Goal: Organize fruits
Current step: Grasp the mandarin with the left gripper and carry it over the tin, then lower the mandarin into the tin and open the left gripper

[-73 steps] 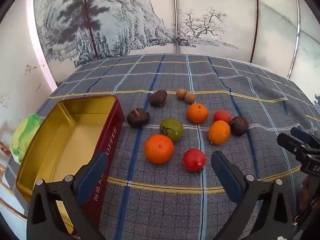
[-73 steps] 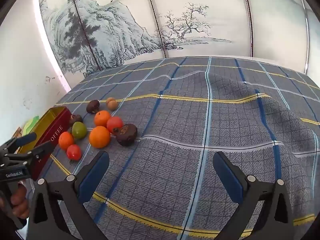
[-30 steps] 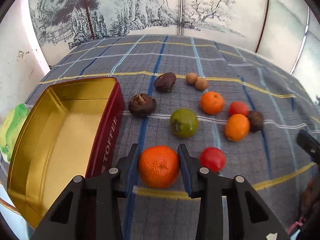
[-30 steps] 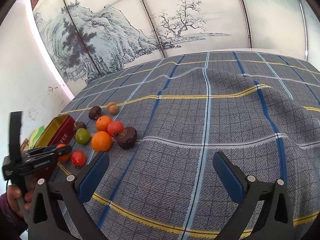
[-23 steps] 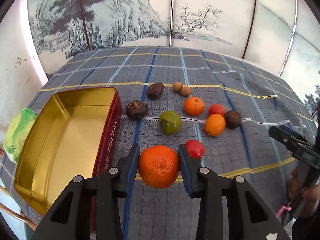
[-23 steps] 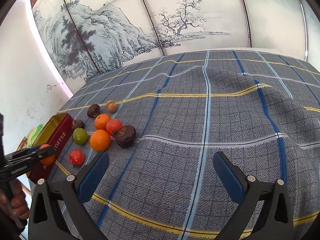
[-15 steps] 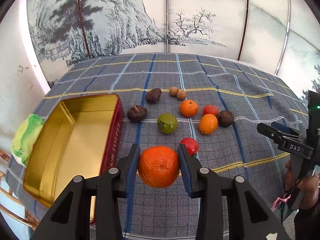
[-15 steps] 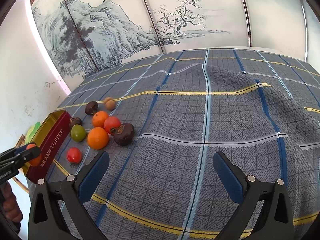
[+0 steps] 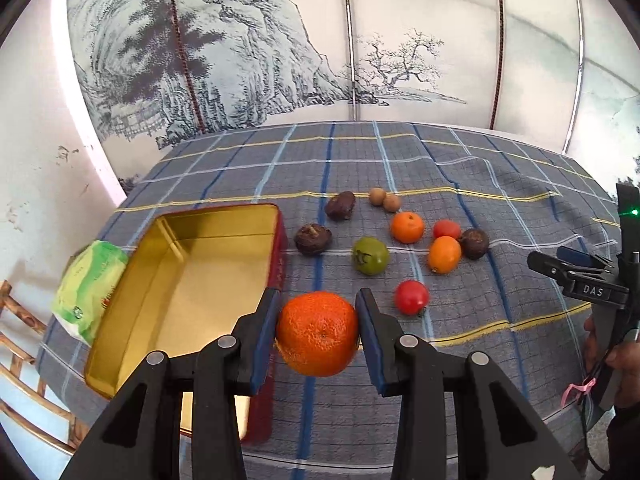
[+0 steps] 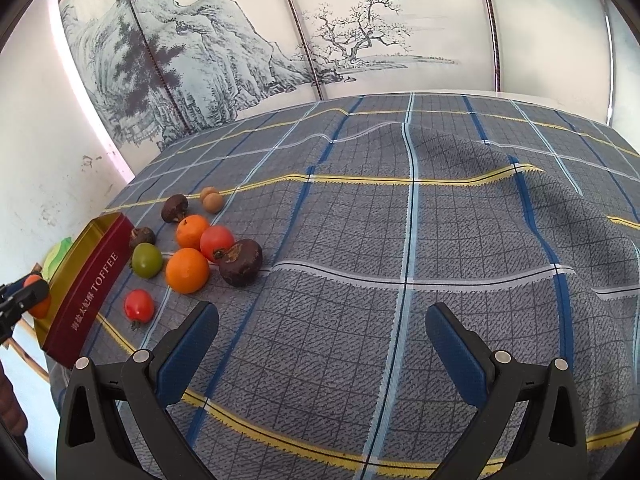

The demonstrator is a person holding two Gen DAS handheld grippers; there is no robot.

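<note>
You have the mandarin [image 9: 317, 334] pinched between the blue pads of your left gripper [image 9: 318, 336], lifted clear of the plaid cloth [image 9: 460, 376], and that is the reason for the height: it has to pass over the red wall of the toffee tin [image 9: 276, 240] before it can go down on the gold floor. The tin sits open at the left edge of the table, its near right corner just beside the held fruit, so I judge the carry is nearly at its drop point. The jaws are closed down to the width of the mandarin, pressing it on both sides. The other fruits lie loose on the cloth right of the tin: a red tomato [image 9: 411, 298] nearest, a green one [image 9: 370, 255], two more oranges, dark mangosteens and two small brown longans farthest. Your right gripper [image 10: 322, 330] waits wide apart over bare cloth, holding and touching nothing.
</note>
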